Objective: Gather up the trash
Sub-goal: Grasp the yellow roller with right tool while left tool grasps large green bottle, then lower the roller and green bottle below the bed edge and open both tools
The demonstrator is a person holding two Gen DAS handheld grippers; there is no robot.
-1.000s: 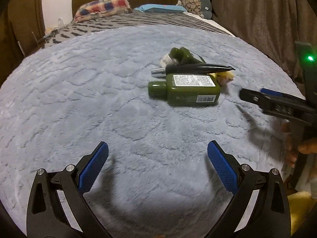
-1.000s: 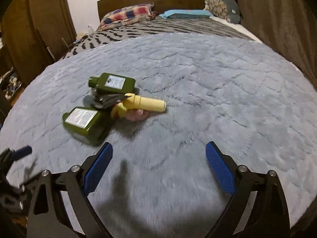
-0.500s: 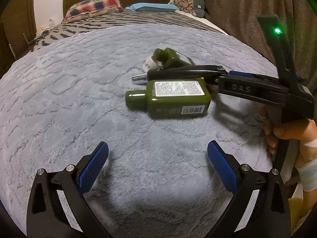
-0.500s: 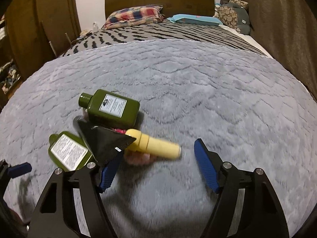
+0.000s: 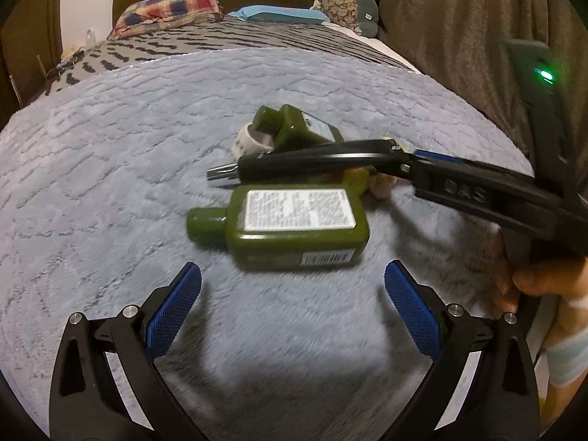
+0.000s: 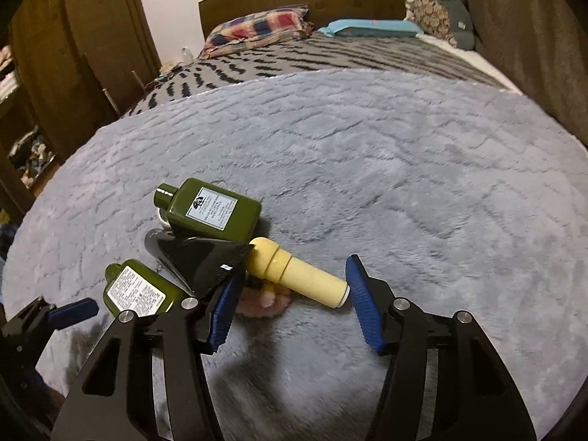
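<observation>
Open grey blanket [image 6: 404, 169] to the right of the pile, nothing lying there. The trash is bunched tight: near green bottle [image 5: 290, 228], far green bottle [image 6: 211, 211], black pouch [image 6: 205, 261] wedged between them, yellow tube [image 6: 297, 272] jutting out rightward. Left hand-held gripper [image 5: 292, 308], jaws wide, has bare blanket right up to the near bottle. Right hand-held gripper [image 6: 290, 316] straddles the tube's end; its left finger [image 6: 224, 308] crowds the pouch.

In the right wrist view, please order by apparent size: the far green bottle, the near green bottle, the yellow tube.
1. Far green bottle and yellow tube: look about equal; I will not rank them.
2. Near green bottle: smallest, but the black pouch and the right hand-held gripper partly hide it.
</observation>
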